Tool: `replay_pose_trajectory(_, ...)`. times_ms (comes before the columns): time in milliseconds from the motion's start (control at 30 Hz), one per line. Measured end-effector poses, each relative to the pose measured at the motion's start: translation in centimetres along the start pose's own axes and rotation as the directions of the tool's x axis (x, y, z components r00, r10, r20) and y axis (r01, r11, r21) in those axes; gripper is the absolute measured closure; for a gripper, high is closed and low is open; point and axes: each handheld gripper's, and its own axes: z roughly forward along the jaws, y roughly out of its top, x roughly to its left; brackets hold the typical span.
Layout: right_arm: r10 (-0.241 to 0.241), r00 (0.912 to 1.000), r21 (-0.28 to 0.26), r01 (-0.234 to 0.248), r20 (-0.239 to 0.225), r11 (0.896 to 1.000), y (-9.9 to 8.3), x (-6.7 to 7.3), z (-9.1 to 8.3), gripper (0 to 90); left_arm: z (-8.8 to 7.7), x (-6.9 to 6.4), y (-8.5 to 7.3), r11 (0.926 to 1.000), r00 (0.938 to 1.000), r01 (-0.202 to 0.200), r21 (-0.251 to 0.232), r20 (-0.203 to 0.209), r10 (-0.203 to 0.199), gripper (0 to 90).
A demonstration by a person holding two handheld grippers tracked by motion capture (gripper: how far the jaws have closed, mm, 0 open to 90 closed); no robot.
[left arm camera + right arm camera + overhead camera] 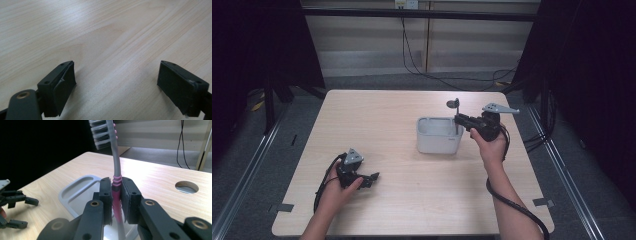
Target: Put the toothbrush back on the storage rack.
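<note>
My right gripper [116,195] is shut on a grey toothbrush [115,155] with a pink grip section, held upright with its bristle head at the top. In the high view the right gripper [460,120] holds the toothbrush [455,112] over the right part of a white rectangular container [438,141], with the handle reaching down into it. My left gripper [373,179] rests on the table at the front left, and in the left gripper view the left gripper [116,82] stands open over bare wood with nothing between its jaws.
The wooden table [377,115] has a round cable hole [186,187] beyond the container. Black cables [432,75] lie on the floor behind the table, and dark curtains hang at both sides.
</note>
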Motion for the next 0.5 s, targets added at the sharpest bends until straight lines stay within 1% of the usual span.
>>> replay_pose_trajectory(167,0.003,1.0000,0.010,-0.003,0.000,1.000,-0.52,-0.09,-0.05,79.2,-0.01,0.01,0.01,1.0000,1.0000,0.000,0.002,0.002,0.000,14.5)
replay_pose_trajectory(333,0.009,1.0000,0.008,-0.009,0.001,1.000,-0.83,-0.20,-0.18,78.9,-0.01,0.01,0.01,1.0000,1.0000,0.000,0.002,0.002,0.000,14.5)
replay_pose_trajectory(500,0.005,1.0000,0.006,-0.005,0.004,1.000,-0.97,-0.20,-0.19,78.6,-0.01,0.00,0.00,1.0000,1.0000,-0.002,0.000,-0.002,0.002,14.5)
